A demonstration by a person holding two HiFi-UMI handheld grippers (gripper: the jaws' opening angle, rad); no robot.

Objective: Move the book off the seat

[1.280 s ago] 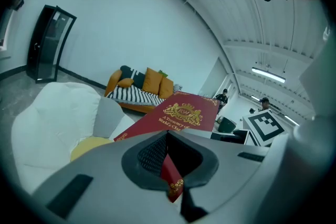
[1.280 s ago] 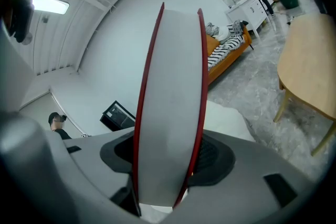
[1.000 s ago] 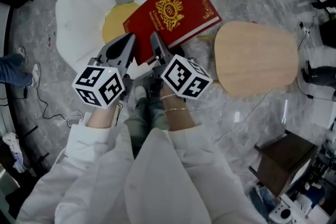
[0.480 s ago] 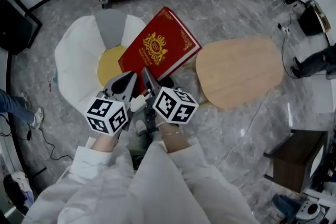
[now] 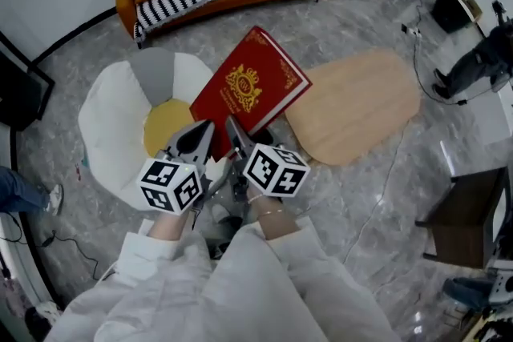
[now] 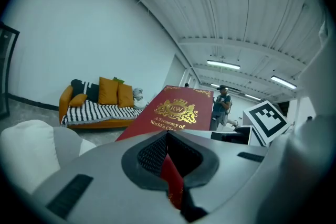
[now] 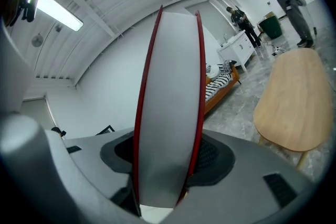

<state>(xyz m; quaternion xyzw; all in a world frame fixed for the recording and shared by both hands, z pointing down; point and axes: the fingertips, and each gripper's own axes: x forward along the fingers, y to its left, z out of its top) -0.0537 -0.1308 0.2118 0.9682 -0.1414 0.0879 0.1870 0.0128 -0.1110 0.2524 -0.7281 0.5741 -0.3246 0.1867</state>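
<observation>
left gripper [image 5: 200, 134] and right gripper [image 5: 235, 130] met the red book's [image 5: 252, 88] near corner in the head view, the book stretching away over the white seat's [image 5: 112, 116] edge. left gripper view — jaws pinched its cover. right gripper view — jaws clamped across its page block.

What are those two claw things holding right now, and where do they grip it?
Both hold the red hardcover book with a gold crest: the left gripper pinches its cover's edge, the right gripper clamps its full thickness.
</observation>
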